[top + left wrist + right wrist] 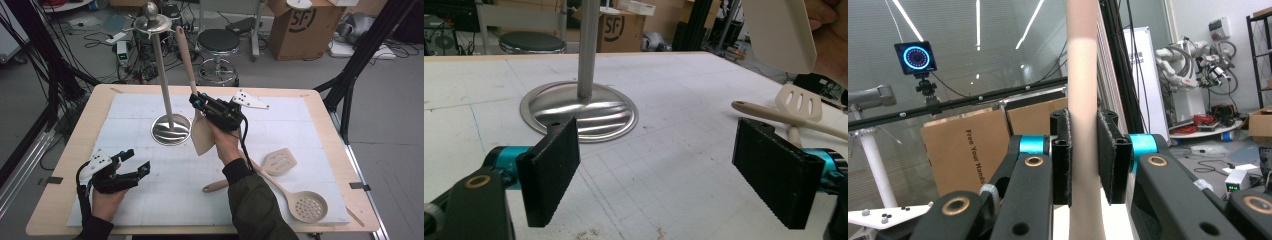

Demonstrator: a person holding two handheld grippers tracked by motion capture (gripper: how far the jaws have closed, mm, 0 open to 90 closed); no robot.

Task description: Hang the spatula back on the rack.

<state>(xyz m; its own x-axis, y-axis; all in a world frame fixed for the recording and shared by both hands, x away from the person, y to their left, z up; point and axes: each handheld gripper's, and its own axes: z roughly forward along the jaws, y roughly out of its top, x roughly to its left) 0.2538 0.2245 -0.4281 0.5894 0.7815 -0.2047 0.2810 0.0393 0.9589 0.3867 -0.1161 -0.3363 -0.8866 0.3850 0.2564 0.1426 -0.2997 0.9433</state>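
High view, centre of the frame: the right gripper (199, 101) is clamped on the handle of a beige spatula (201, 135), held nearly upright with its blade down and its handle tip up near the hooks of the steel stand (171, 129), just left of it. Low at the left, the left gripper (134, 161) rests with jaws apart, farther from the stand.

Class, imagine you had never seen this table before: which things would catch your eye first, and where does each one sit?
First, the beige spatula held up off the mat, its handle clamped in the right gripper near the table's middle. Just left of it rises the tall metal stand on its shiny round base. At the near left, the left gripper rests open and holds nothing, while a slotted turner and skimmer spoon lie at the right.
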